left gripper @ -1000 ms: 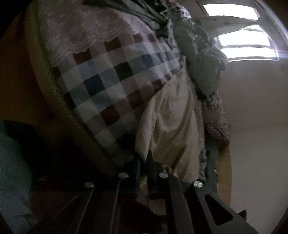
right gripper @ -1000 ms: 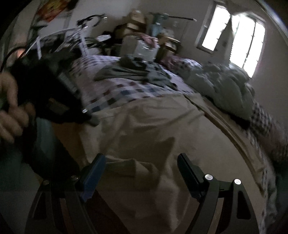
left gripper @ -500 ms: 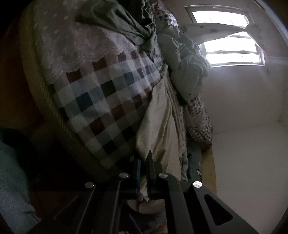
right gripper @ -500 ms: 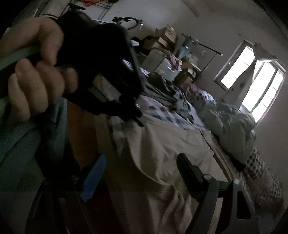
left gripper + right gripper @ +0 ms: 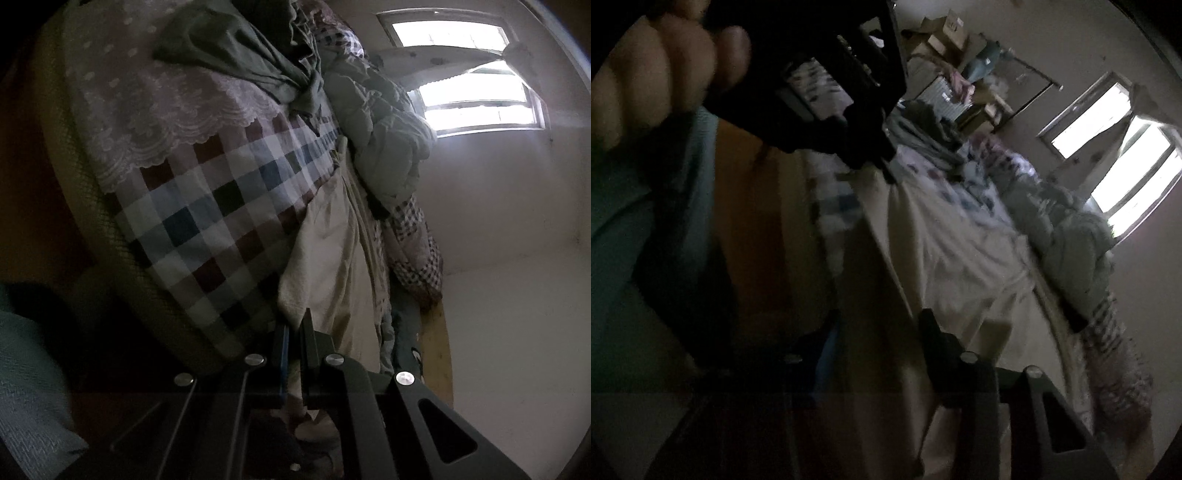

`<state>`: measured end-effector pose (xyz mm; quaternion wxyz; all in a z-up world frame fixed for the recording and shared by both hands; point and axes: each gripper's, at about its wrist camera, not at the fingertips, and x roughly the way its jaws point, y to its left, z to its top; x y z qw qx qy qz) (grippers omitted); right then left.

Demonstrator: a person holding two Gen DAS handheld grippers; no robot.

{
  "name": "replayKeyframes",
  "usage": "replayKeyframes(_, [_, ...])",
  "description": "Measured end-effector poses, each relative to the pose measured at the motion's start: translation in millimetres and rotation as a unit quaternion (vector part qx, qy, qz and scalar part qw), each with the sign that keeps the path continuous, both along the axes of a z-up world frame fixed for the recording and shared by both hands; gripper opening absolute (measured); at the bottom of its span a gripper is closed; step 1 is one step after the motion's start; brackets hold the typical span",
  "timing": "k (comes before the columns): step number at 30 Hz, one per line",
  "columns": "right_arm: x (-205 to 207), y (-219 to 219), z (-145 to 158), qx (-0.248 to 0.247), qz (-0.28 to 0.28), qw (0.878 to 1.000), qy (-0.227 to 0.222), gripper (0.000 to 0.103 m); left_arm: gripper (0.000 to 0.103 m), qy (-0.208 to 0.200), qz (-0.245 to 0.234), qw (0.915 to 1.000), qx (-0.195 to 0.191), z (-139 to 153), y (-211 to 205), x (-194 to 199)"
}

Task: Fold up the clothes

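- The bed (image 5: pixel 207 206) with its checked cover fills both views; since a second ago the right view has swung from level to steeply tilted, and its picture is now blurred with motion.
- The cream cloth (image 5: pixel 332 258), the thing being folded, lies on the right half of the bed, between the checked cover and the grey quilt (image 5: pixel 384 147) at the far right; its near edge now rises off the bed toward the left gripper.
- A green garment (image 5: pixel 240 51) lies crumpled at the far end, apart from the cream cloth and untouched.
- The left gripper (image 5: pixel 293 332) has its jaws pressed nearly together, pinching the near corner of the cream cloth; this grip matches a second ago, though in the right view the gripper now sits much higher and closer.
- The right gripper (image 5: pixel 879 332) has moved in over the cloth's near edge; its jaws stand spread, with cloth seen between them but not gripped.
- My reading: the left corner is lifted, and the right jaws need to close on the other corner before a fold can begin.
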<state>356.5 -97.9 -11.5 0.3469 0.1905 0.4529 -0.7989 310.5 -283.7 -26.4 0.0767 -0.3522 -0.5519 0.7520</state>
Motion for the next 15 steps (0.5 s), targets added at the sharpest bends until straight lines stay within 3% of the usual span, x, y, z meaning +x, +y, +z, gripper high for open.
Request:
replayKeyframes(4, [-8, 15, 8, -0.008, -0.038, 0.999, 0.016, 0.042, 0.003, 0.001, 0.001, 1.0000, 0.002, -2, 0, 1])
replayKeyframes(11, [-37, 24, -8, 0.028, -0.100, 0.994, 0.043, 0.039, 0.003, 0.001, 0.008, 0.9999, 0.010, -3, -2, 3])
replayKeyframes(15, [-42, 32, -13, 0.043, -0.128, 0.990, 0.042, 0.027, 0.003, 0.001, 0.009, 0.9999, 0.011, -2, -1, 2])
